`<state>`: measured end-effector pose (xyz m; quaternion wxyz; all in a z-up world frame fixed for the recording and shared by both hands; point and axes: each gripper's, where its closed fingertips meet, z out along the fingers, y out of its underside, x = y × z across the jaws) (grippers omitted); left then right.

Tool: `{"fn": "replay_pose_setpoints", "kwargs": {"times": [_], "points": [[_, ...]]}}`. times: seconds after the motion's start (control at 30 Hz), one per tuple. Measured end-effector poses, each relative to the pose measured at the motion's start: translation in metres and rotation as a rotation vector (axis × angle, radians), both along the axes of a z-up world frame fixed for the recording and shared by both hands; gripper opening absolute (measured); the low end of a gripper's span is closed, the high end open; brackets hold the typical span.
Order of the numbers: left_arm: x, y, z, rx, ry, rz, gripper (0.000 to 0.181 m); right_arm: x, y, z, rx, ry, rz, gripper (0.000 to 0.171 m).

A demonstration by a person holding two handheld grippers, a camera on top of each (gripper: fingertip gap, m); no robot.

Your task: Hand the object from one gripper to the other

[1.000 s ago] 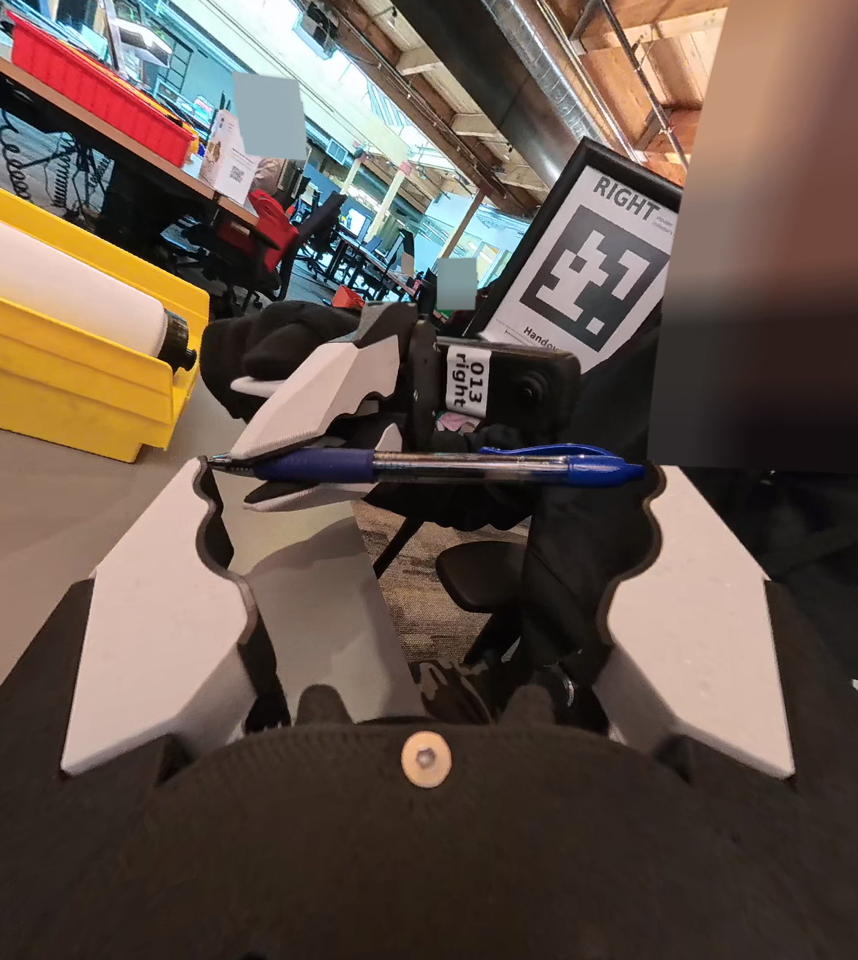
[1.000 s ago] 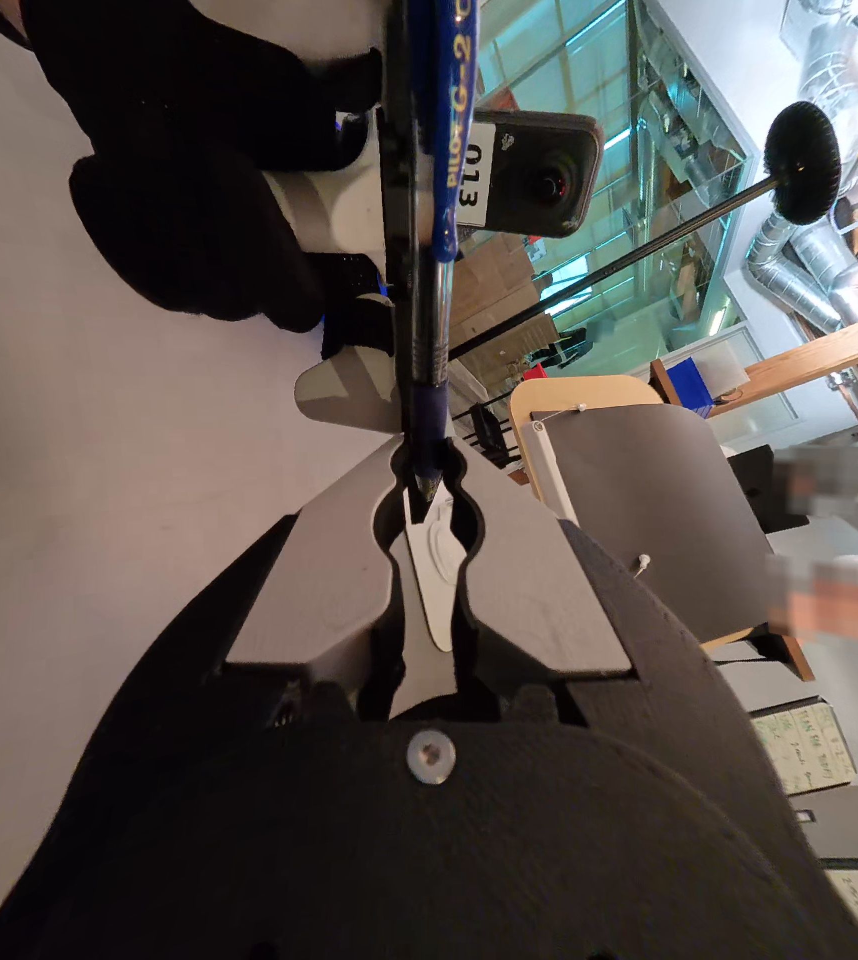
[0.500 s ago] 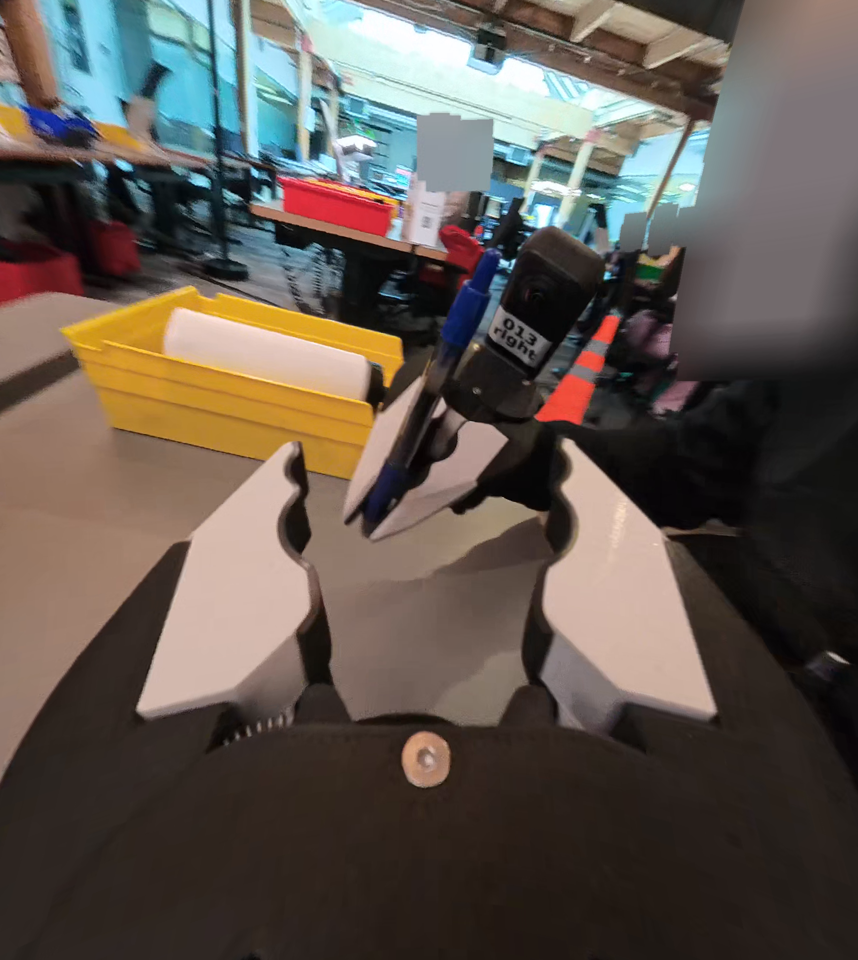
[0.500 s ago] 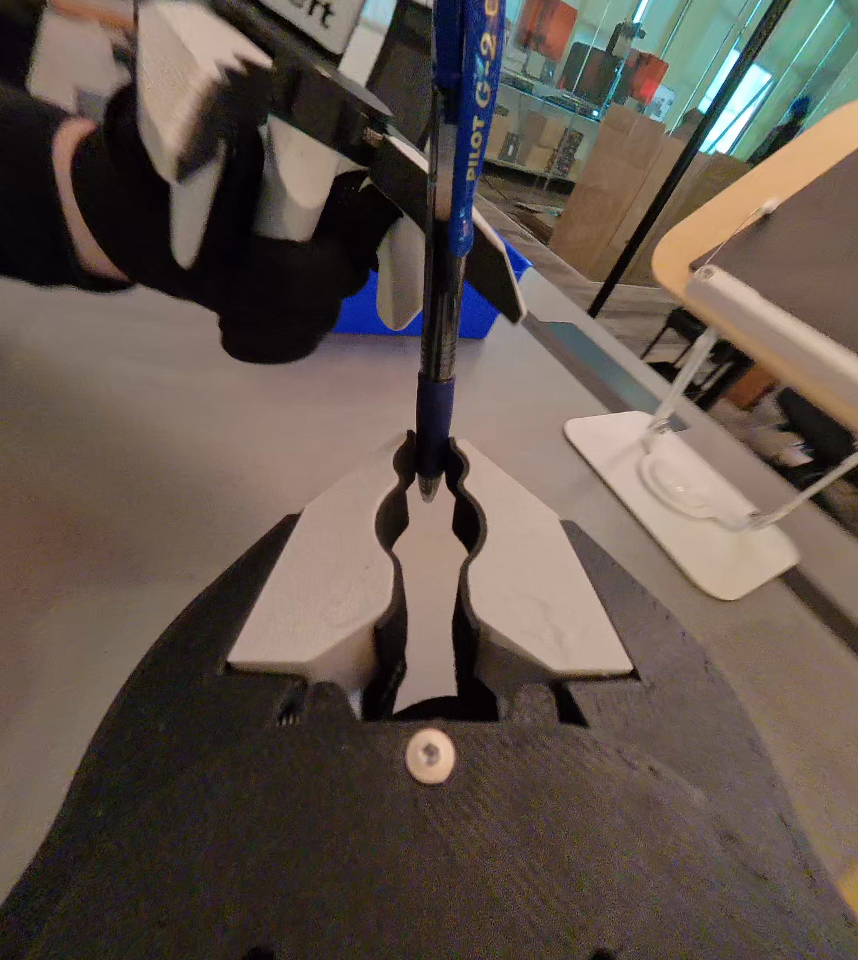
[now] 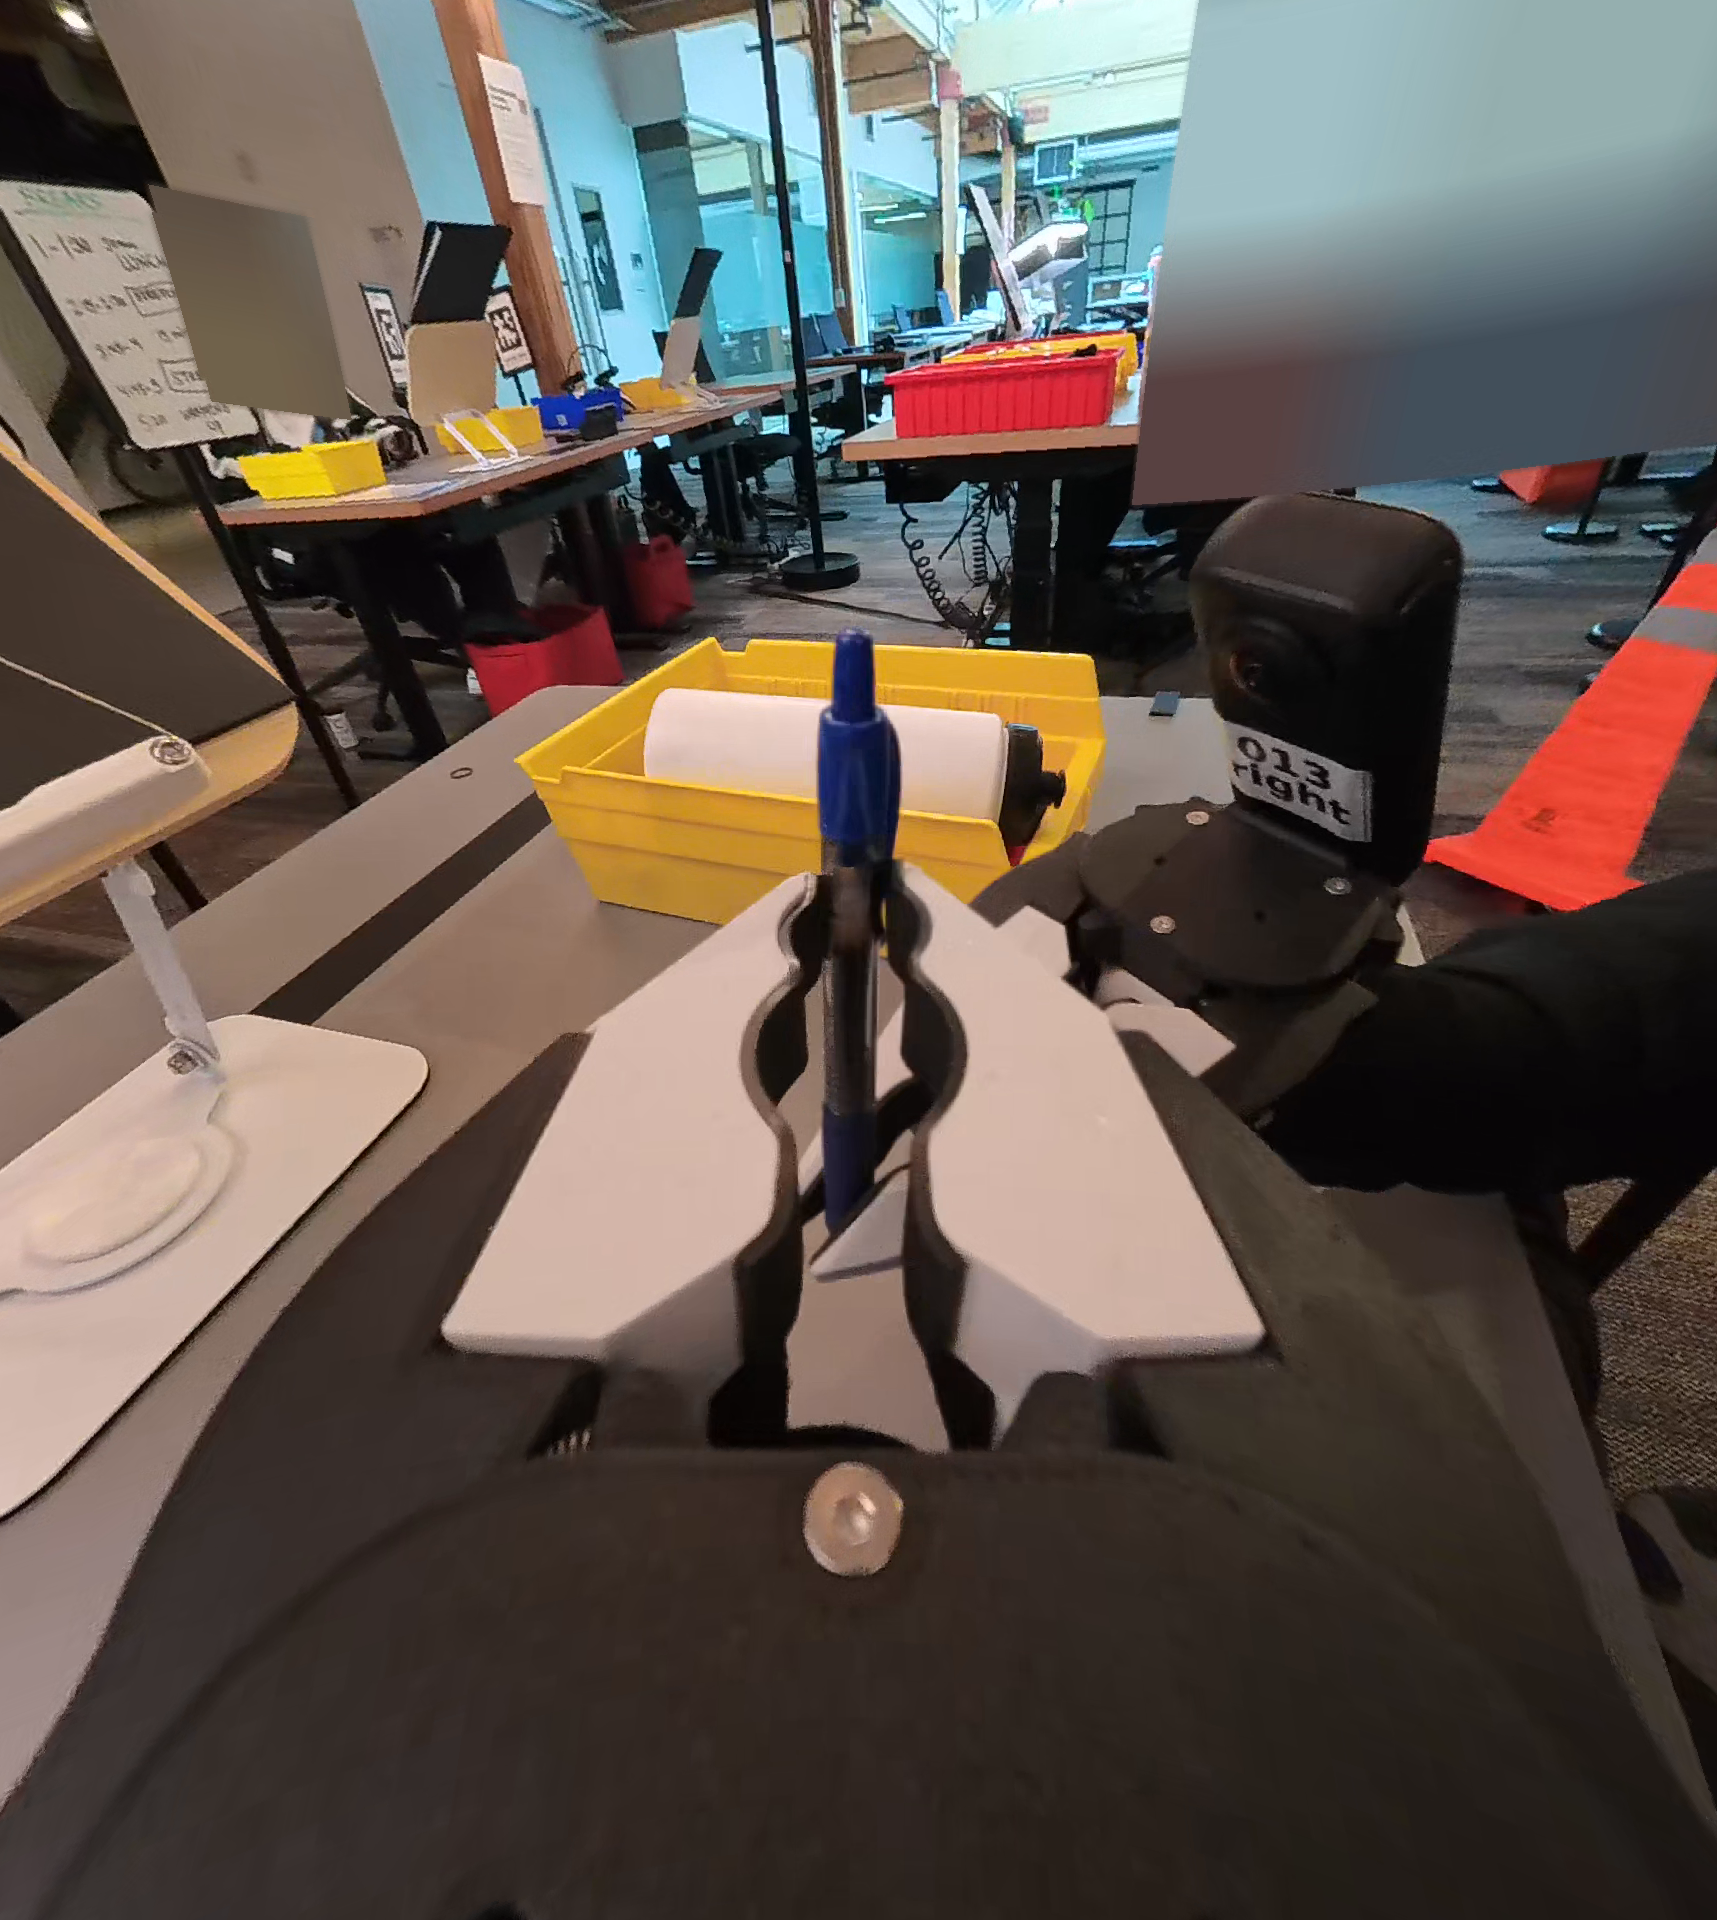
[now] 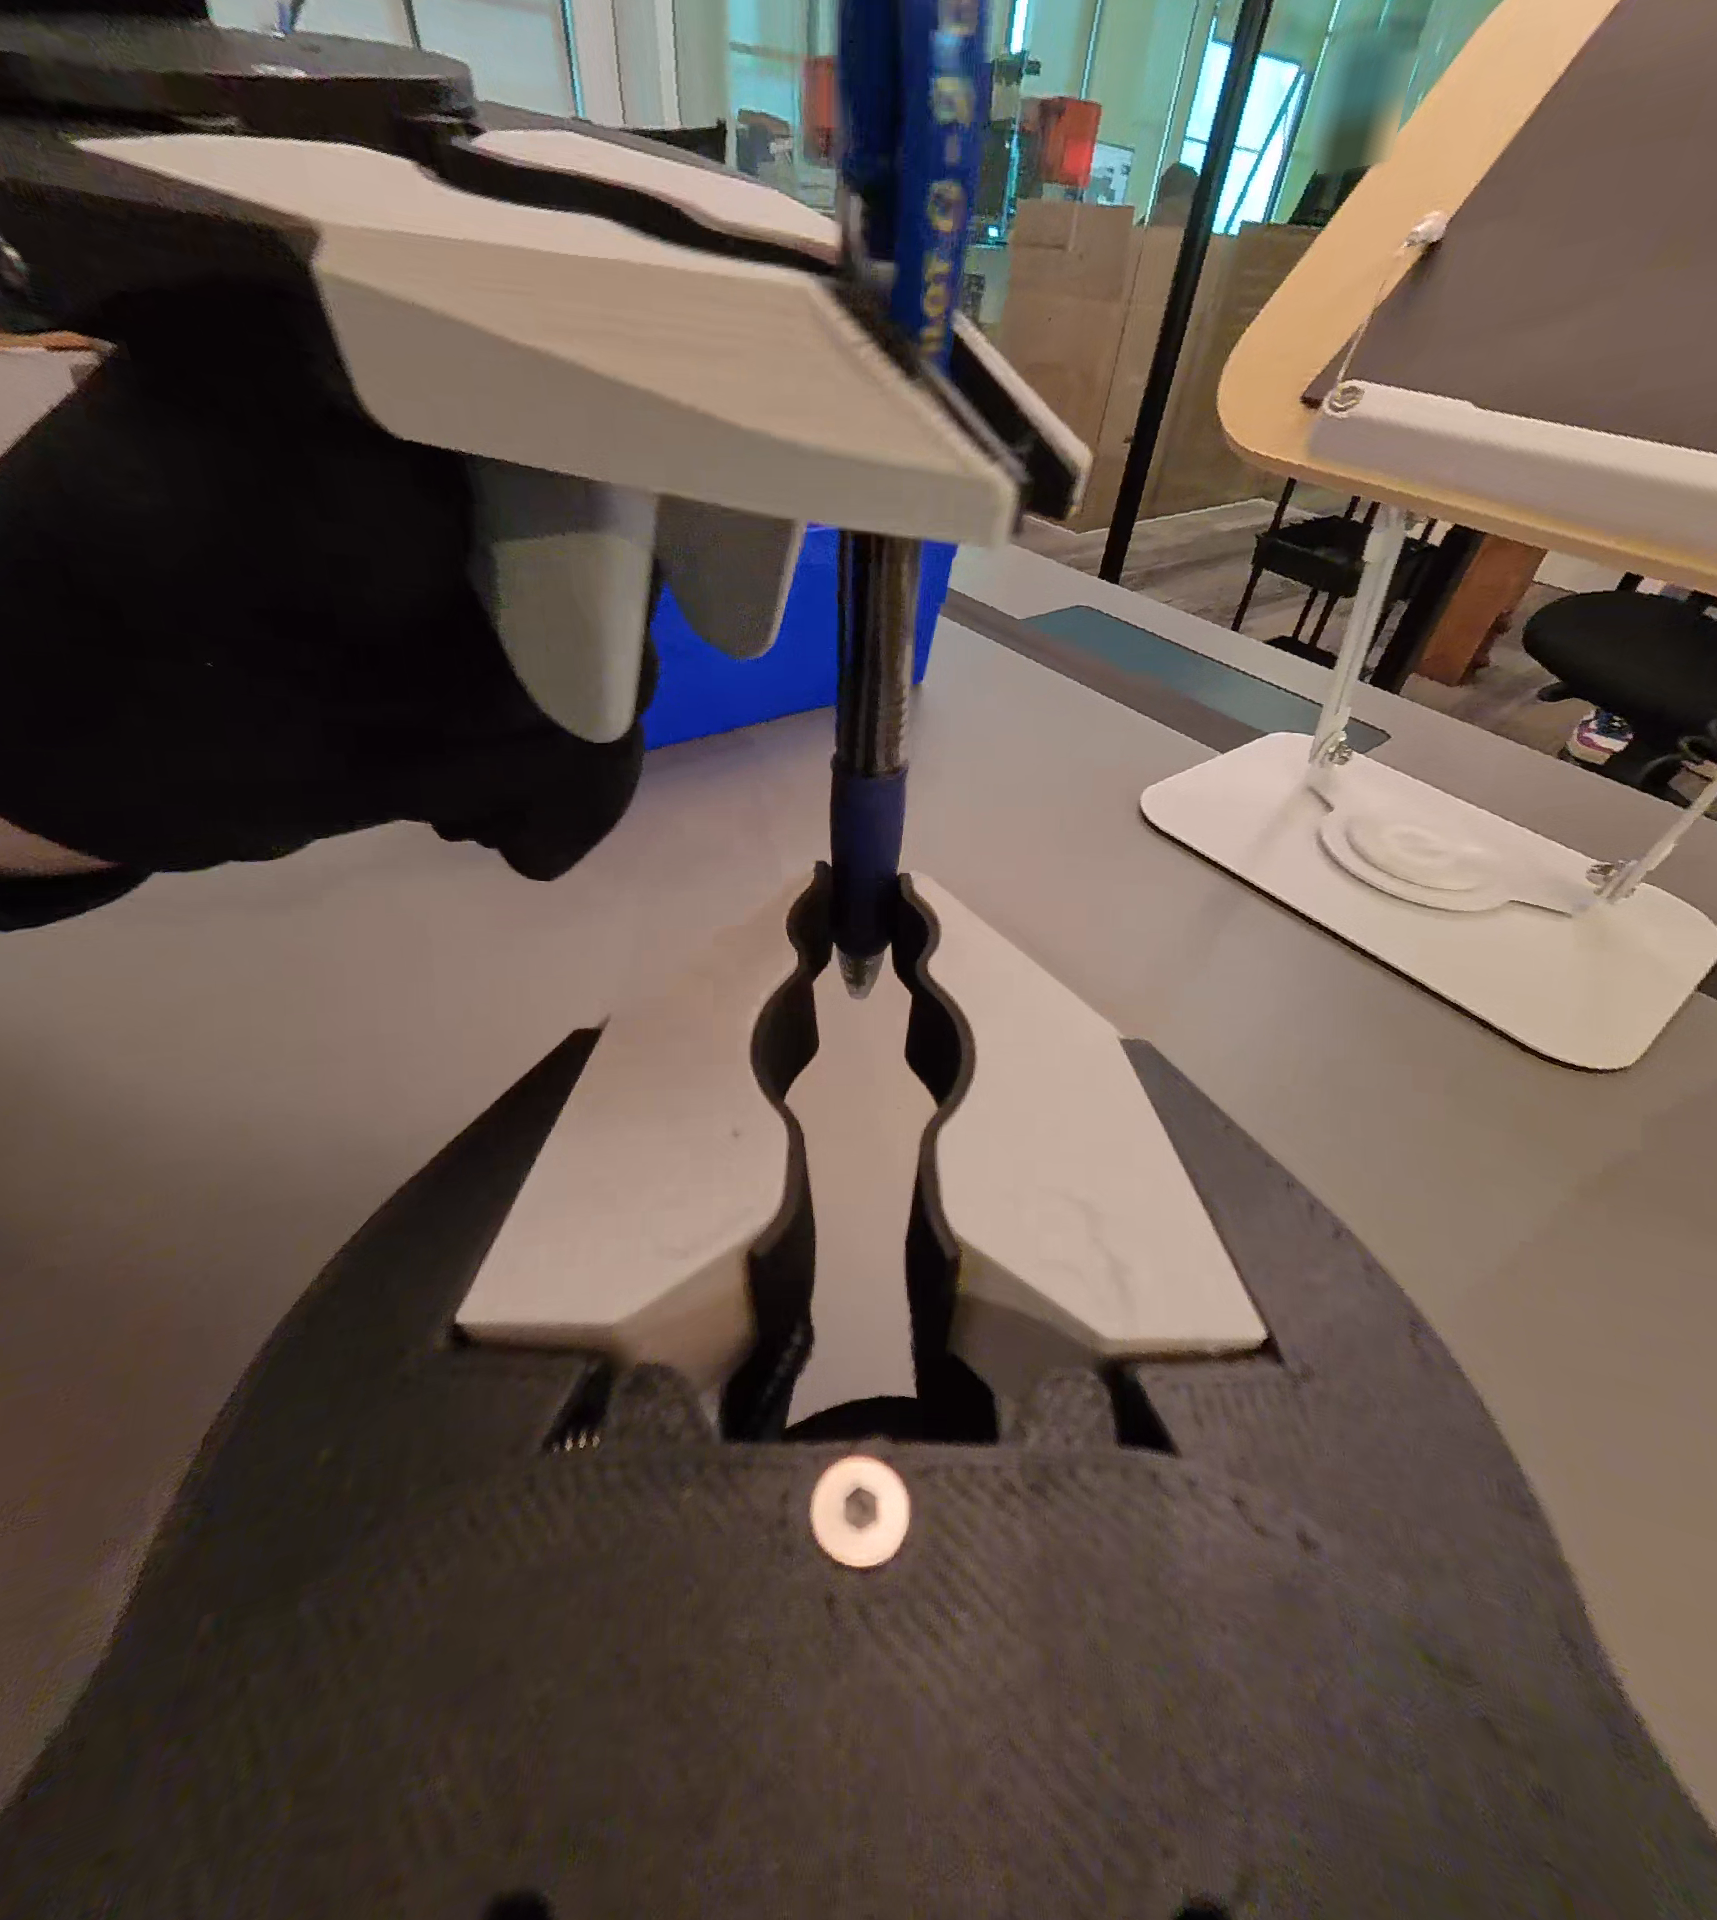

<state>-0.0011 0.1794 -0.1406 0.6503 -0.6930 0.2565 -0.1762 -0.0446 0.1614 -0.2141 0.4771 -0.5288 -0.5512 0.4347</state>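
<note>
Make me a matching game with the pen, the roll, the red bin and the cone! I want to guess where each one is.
Things:
1. pen
2. roll
3. red bin
4. cone

Places:
A. lying on the floor
B. on a far desk
C. in the yellow bin
D. gripped by the left gripper and the right gripper

Pairs: 1-D, 2-C, 3-B, 4-A

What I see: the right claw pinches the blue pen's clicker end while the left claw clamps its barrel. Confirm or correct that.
Not the clicker end: the right claw pinches the blue pen at its writing tip, as the right wrist view shows. The left claw does clamp its barrel.
</note>
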Motion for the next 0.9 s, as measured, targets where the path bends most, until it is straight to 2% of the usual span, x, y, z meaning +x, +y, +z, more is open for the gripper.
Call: {"fn": "replay_pose_setpoints", "kwargs": {"times": [0.1,0.13,0.2,0.27,0.33,0.4,0.5,0.6,0.73,0.9], "points": [[0.0,-0.002,-0.002,-0.028,-0.013,-0.03,0.008,-0.001,-0.008,-0.001,-0.001,0.01,0.034,0.009],[-0.001,-0.003,-0.002,-0.046,-0.025,-0.051,0.007,-0.001,-0.011,-0.002,0.002,0.005,0.062,0.018],[0.004,-0.012,0.001,-0.08,-0.072,-0.151,0.007,0.002,-0.016,-0.003,0.018,0.008,0.106,0.053],[0.008,-0.022,0.006,-0.114,-0.129,-0.271,0.007,0.009,-0.019,0.003,0.04,0.045,0.15,0.057],[0.006,-0.027,0.008,-0.151,-0.167,-0.334,0.007,0.018,-0.021,0.014,0.029,0.093,0.203,0.058],[0.012,-0.043,0.008,-0.218,-0.215,-0.509,0.007,0.029,-0.022,0.03,-0.02,0.163,0.279,0.057],[0.021,-0.088,0.014,-0.242,-0.267,-0.848,0.008,0.054,-0.039,0.065,-0.146,0.294,0.517,0.05],[0.029,-0.115,0.008,-0.305,-0.246,-1.038,0.008,0.076,-0.052,0.096,-0.228,0.39,0.706,0.046],[0.046,-0.141,-0.003,-0.387,-0.193,-1.217,0.008,0.084,-0.079,0.104,-0.237,0.382,0.907,0.041],[0.061,-0.155,-0.016,-0.47,-0.157,-1.328,0.008,0.087,-0.121,0.089,-0.189,0.292,1.121,0.027]]}}
